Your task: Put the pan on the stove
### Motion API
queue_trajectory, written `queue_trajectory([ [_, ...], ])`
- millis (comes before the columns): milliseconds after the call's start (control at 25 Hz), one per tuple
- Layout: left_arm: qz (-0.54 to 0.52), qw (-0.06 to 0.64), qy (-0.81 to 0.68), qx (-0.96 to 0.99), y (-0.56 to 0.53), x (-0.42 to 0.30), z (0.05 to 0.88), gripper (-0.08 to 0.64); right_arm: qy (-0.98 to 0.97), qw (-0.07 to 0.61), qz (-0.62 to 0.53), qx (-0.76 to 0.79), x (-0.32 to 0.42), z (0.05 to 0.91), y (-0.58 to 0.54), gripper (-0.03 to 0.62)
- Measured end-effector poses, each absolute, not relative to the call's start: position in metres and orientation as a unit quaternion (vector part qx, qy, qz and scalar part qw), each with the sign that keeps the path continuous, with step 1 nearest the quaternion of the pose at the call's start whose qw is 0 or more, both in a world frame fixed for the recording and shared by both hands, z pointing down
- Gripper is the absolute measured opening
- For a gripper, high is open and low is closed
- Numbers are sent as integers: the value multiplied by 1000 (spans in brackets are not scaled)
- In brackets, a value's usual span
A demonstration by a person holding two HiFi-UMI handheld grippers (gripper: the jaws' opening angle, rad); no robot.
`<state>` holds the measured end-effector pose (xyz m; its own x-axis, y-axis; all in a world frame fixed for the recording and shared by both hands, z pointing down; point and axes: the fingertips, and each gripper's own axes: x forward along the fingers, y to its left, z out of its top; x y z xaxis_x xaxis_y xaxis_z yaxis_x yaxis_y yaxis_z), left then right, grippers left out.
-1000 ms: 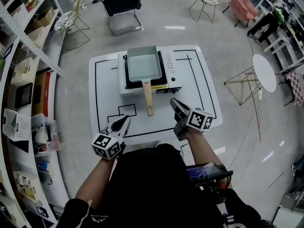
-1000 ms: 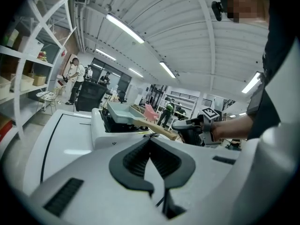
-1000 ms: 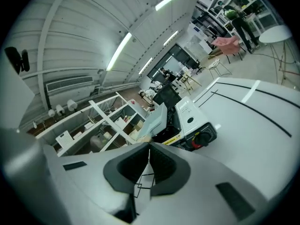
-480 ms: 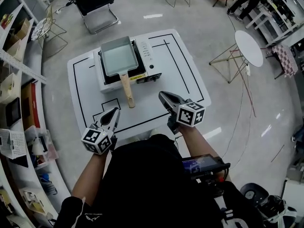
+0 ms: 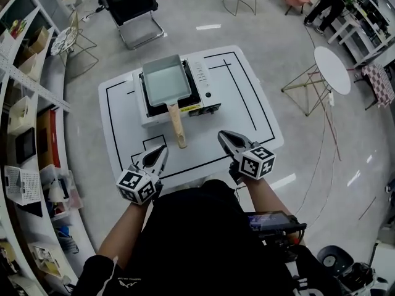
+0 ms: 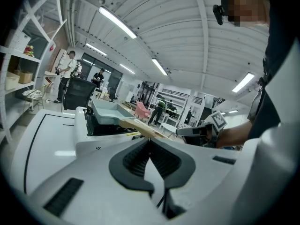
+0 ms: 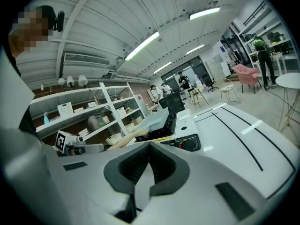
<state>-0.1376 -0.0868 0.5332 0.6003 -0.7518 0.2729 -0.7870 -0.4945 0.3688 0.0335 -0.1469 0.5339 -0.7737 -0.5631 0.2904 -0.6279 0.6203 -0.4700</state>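
A rectangular pale-green pan (image 5: 165,80) sits on the white portable stove (image 5: 204,85), its wooden handle (image 5: 177,124) pointing toward me. The pan (image 6: 107,112) also shows in the left gripper view, and the pan (image 7: 154,121) in the right gripper view. My left gripper (image 5: 160,153) hovers over the table's near edge, left of the handle, jaws shut and holding nothing. My right gripper (image 5: 223,137) hangs to the right of the handle, also shut and empty. Both grippers are apart from the pan.
The white table (image 5: 247,110) carries black outline markings. Shelving (image 5: 24,128) with boxes runs along the left. A black chair (image 5: 133,5) stands behind the table, and a round white side table (image 5: 332,69) and wire chairs to the right.
Both grippers have drifted slightly over the table's near edge and the right one has rolled; the head camera shifted. The pan stays on the stove.
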Motion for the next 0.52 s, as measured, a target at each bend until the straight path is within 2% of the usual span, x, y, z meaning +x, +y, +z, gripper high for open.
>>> queue_trajectory([
  [520, 40, 243, -452, 857, -100, -142, 540, 9, -907, 62, 274, 315, 23, 533, -163, 26],
])
